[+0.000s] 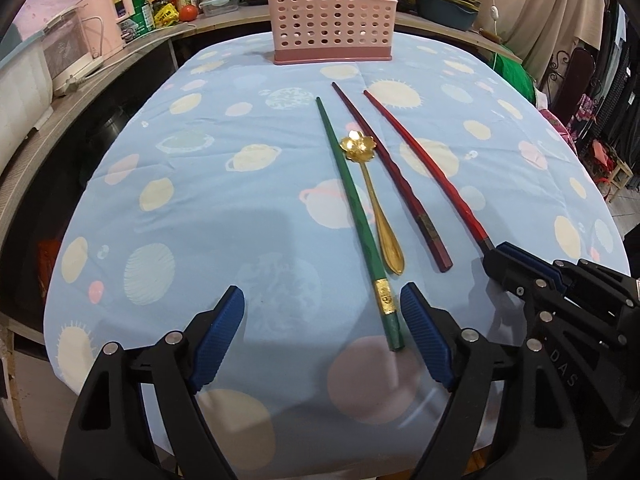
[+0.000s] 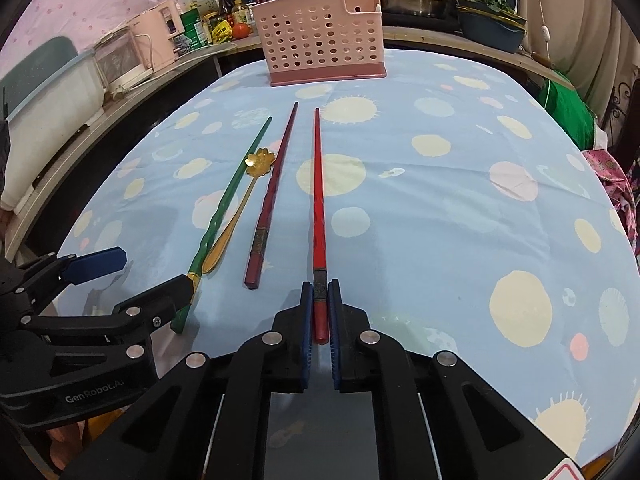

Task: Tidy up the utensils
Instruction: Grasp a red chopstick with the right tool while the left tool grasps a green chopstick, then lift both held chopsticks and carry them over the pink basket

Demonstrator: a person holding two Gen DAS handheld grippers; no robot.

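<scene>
The pick-up step is in hand. The right gripper [image 2: 321, 312] pinches the near end of the red chopstick [image 2: 318, 200], which lies flat on the tablecloth [image 2: 440, 220]. The left gripper [image 1: 322, 328] hangs with fingers spread around the green chopstick [image 1: 352, 216] — not touching. Next, I judge, comes a lift toward the far pink basket [image 2: 320, 40] — tip clearing its rim.

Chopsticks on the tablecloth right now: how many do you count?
3. Green chopstick on the left beside the gold spoon; dark red chopstick in the middle; bright red chopstick on the right, its end clamped in the right gripper. The pink basket may hide more.
</scene>
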